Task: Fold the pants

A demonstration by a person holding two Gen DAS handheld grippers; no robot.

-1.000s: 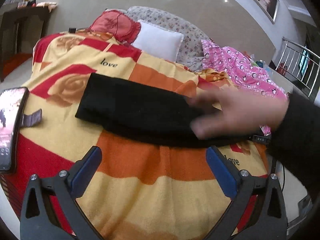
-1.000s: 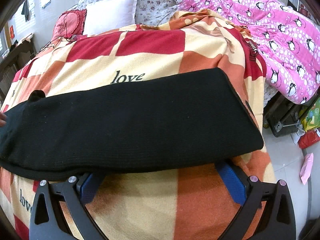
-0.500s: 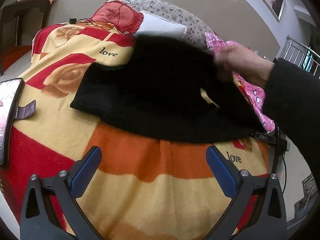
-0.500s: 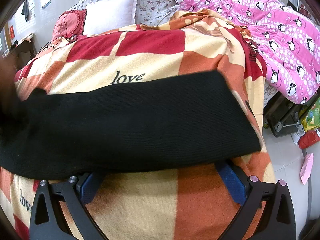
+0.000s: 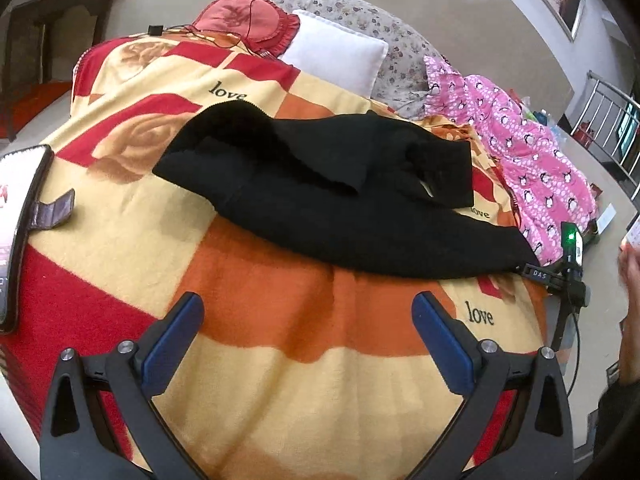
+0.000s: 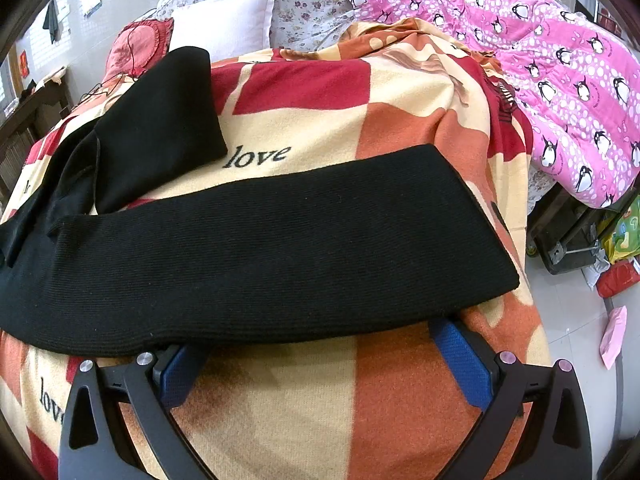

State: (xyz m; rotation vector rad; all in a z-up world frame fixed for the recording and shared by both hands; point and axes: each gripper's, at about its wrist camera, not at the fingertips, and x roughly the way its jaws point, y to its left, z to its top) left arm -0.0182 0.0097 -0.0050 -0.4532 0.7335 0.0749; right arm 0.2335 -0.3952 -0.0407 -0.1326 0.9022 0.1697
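Note:
Black knit pants (image 5: 340,216) lie across the red, orange and cream "love" blanket (image 5: 280,360). One leg (image 6: 260,248) stretches flat across the bed. The other leg (image 6: 160,120) is thrown back towards the pillows and lies rumpled. My left gripper (image 5: 308,316) stands open over bare blanket, short of the pants. My right gripper (image 6: 316,344) is open too, and the tips of its blue pads (image 6: 460,348) are tucked under the near edge of the flat leg. A person's bare hand (image 5: 630,264) shows blurred at the right edge.
A phone in a case (image 5: 16,232) lies at the bed's left edge. A white pillow (image 5: 332,52) and a red cushion (image 5: 244,20) sit at the head. A pink penguin quilt (image 6: 552,64) is heaped on the right, with clutter on the floor (image 6: 616,248) beyond.
The bare hand lifted the upper pant leg and flipped it back towards the pillows, then pulled away to the right. Neither gripper's jaws changed.

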